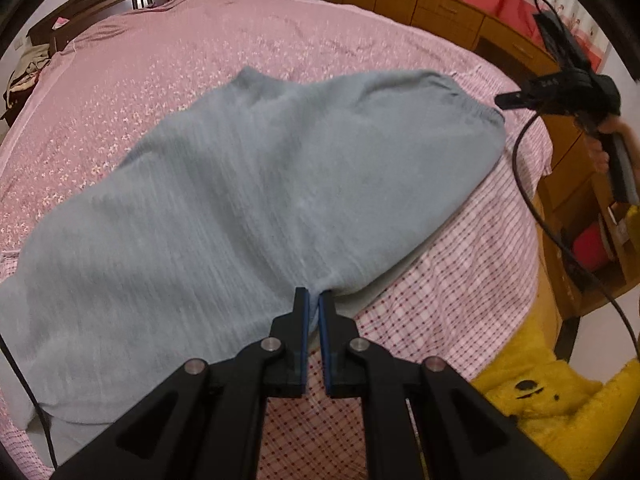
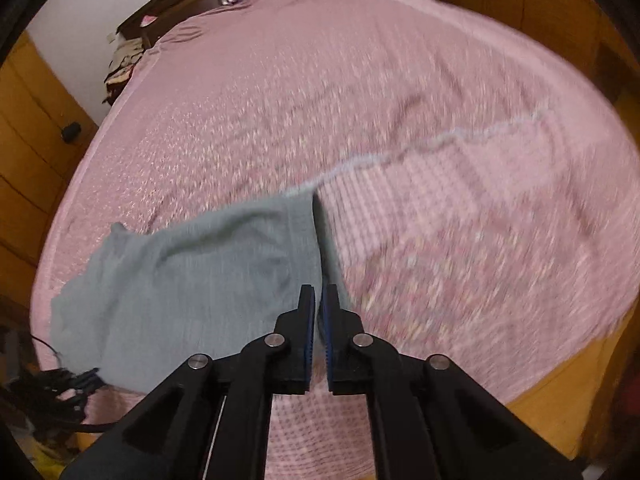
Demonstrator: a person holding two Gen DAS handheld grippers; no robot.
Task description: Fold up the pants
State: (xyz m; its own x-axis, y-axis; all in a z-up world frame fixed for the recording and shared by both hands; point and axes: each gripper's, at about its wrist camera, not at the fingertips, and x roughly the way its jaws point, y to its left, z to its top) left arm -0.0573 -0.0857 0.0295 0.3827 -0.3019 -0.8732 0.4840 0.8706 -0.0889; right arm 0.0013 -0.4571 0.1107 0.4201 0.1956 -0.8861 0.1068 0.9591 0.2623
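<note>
Where wooden cabinets stand, pants cover bed.

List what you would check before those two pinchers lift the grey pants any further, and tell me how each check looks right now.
1. Left gripper shut on the grey pants: ok, cloth sits between its pads.
2. Right gripper shut on the pants' edge: ok.
3. Pants free of twists: cannot tell, the right wrist view is blurred.
4. Pink bedspread beyond the pants bare enough for the fold: ok.
5. Black cable clear of the cloth: ok, it hangs beside the bed.
</note>
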